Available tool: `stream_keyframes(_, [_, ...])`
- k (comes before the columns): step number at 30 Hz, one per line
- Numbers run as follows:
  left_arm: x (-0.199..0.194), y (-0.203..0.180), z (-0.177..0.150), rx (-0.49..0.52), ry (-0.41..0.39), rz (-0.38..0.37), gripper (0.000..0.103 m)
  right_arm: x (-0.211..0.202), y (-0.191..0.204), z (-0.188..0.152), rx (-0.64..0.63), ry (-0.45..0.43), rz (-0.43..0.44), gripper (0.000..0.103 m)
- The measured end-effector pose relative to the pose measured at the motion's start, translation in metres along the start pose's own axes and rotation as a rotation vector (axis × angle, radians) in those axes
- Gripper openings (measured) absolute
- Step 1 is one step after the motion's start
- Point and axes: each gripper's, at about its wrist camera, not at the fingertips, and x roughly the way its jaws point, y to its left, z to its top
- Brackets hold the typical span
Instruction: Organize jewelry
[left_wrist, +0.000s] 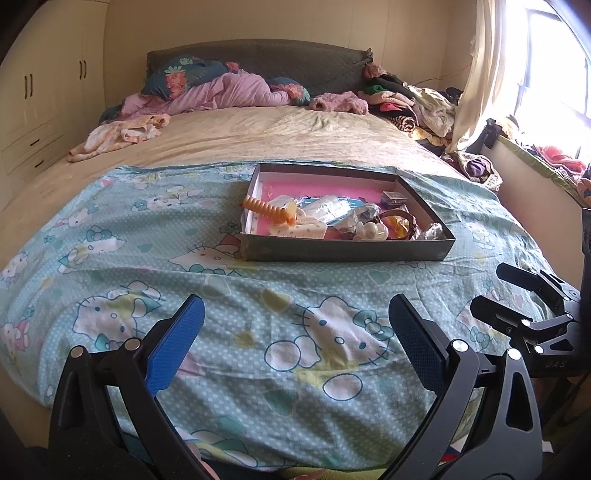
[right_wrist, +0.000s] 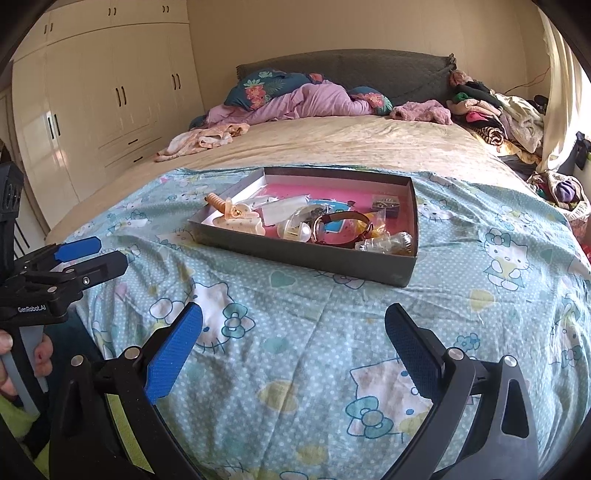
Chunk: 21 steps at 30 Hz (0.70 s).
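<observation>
While both grippers' fingers (left_wrist: 413, 332) gape apart, jewelry box (left_wrist: 347, 251) on bedspread (left_wrist: 258, 295).

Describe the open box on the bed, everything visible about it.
The box is a shallow, lidless rectangular tray, apparently cardboard, with dark grey-green outer walls, pale inner walls and a pink floor. It sits flat on the Hello Kitty sheet, ahead of both open claws, neither touching it. Its contents crowd the near half: an orange ribbed hair clip at the left end, a cream claw clip, clear plastic packets, a brown watch strap and a small dark case. The far part of the floor is bare.
</observation>
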Motion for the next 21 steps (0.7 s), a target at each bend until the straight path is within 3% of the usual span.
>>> stream_keyframes(21, [-0.0036,-0.0040,-0.0008,0.013,-0.008,-0.014,0.093,-0.0018,0.0031,-0.0006,-0.005,0.003,0.004,0.098])
